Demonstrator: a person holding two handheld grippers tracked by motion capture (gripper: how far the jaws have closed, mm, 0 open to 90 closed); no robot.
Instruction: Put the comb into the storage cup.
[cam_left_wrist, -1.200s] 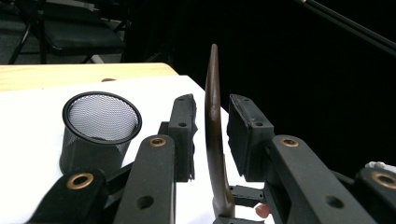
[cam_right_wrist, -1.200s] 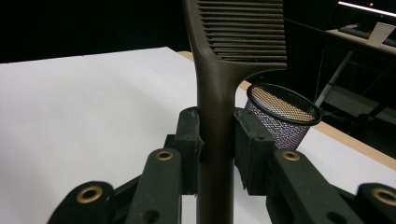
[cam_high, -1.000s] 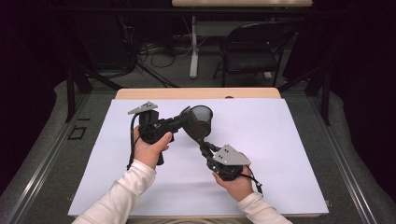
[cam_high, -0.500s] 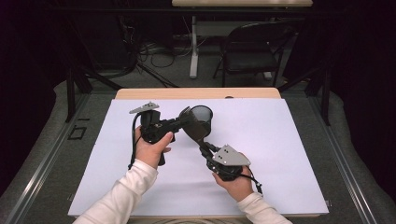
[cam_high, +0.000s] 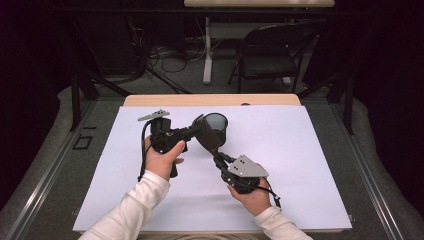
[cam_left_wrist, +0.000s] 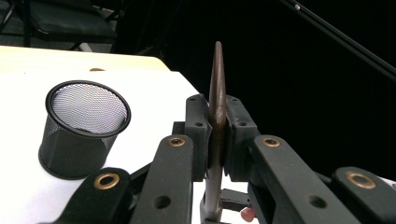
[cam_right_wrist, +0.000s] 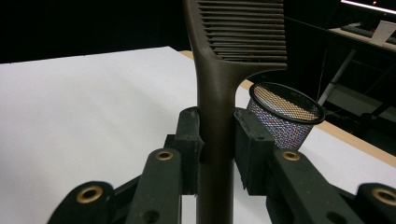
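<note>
Right, both of my grippers are on the brown comb (cam_right_wrist: 219, 88) at once. My right gripper (cam_right_wrist: 217, 149) has its pads clamped flat against the two sides of the comb's handle, which runs straight up between the fingers (cam_right_wrist: 189, 144), with the toothed head standing above the fingertips. My left gripper (cam_left_wrist: 217, 140) has just been closing, and in the left gripper view its pads now press on the comb (cam_left_wrist: 217, 93) seen edge-on, a thin dark blade rising between them and tapering to a point above the fingertips.

From the high view, the left gripper (cam_high: 197, 131) comes in from one side and the right gripper (cam_high: 216, 156) from below, and the comb (cam_high: 207, 137) bridges the two, lifted off the white sheet (cam_high: 300, 165).

Beyond the fingertips stands the black mesh cup (cam_high: 216, 127), upright with its mouth open upward. In the right gripper view the mesh cup (cam_right_wrist: 285, 116) sits just past my right-hand finger, behind the comb's head; in the left gripper view it (cam_left_wrist: 84, 126) stands off to the left of the fingers, resting on the sheet.
</note>
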